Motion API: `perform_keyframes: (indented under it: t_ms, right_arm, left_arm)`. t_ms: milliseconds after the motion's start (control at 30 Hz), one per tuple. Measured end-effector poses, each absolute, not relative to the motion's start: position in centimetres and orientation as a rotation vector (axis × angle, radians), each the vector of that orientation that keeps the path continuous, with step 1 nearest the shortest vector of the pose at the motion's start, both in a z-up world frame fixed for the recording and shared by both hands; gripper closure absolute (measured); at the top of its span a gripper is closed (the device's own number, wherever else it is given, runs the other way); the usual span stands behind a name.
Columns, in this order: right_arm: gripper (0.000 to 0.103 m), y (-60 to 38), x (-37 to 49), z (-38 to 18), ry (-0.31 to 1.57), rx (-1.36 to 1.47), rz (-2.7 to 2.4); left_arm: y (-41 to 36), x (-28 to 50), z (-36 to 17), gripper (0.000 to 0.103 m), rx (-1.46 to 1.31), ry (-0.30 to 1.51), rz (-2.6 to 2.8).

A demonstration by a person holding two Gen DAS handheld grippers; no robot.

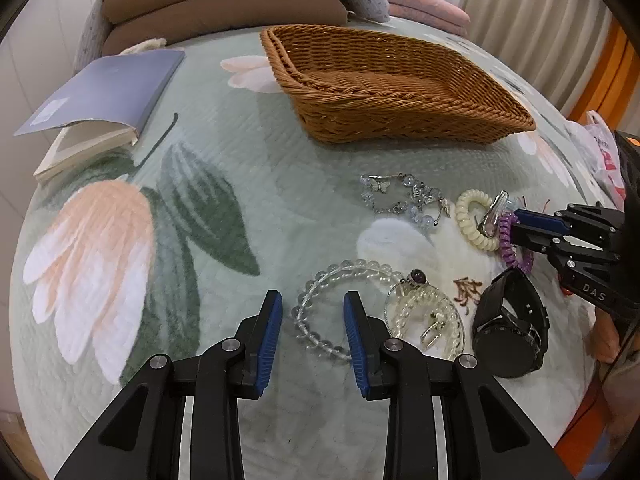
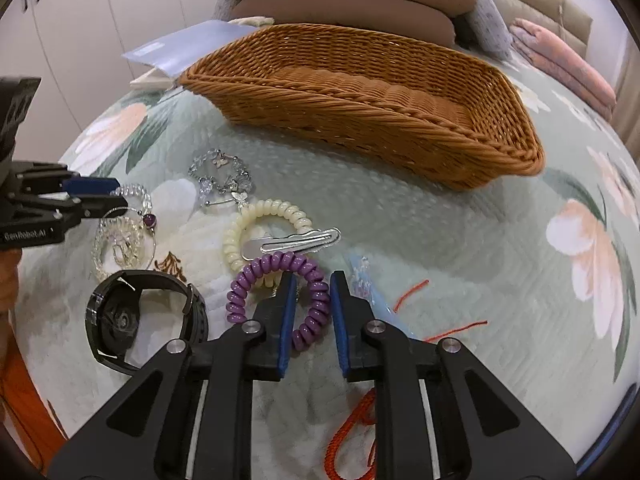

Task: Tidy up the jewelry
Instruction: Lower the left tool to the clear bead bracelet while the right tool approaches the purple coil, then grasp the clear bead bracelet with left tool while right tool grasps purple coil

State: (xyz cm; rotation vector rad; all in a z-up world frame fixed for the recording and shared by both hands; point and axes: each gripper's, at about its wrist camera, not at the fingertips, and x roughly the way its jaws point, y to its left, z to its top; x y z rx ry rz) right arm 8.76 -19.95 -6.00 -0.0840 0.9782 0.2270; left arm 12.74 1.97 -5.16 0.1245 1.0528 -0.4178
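I have both grippers down on the bed among the jewelry. My left gripper straddles the near-left arc of the clear bead bracelet; its jaws stand apart, and I see no pad pressing on the beads. My right gripper has the right side of the purple coil tie running between its jaws, a narrow gap left, and I can't tell if the pads bite yet. The move ahead turns on the basket: it lies straight ahead of both grippers, beyond the butterfly bracelet and cream coil, its long axis running across my view. I'd say the right gripper sits nearer to it
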Motion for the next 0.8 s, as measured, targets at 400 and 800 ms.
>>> perform_keyframes:
  t_ms: [400, 800]
  right_arm:
    - [0.092, -20.4, 7.8, -6.3, 0.960, 0.061, 0.097]
    - [0.093, -21.5, 5.5, -2.7, 0.879, 0.078, 0.108]
  left_arm:
    - [1.4, 11.7, -5.2, 0.081, 0.141, 1.012, -0.383]
    - [3.5, 10.1, -1.1, 0.096, 0.005, 0.906, -0.448]
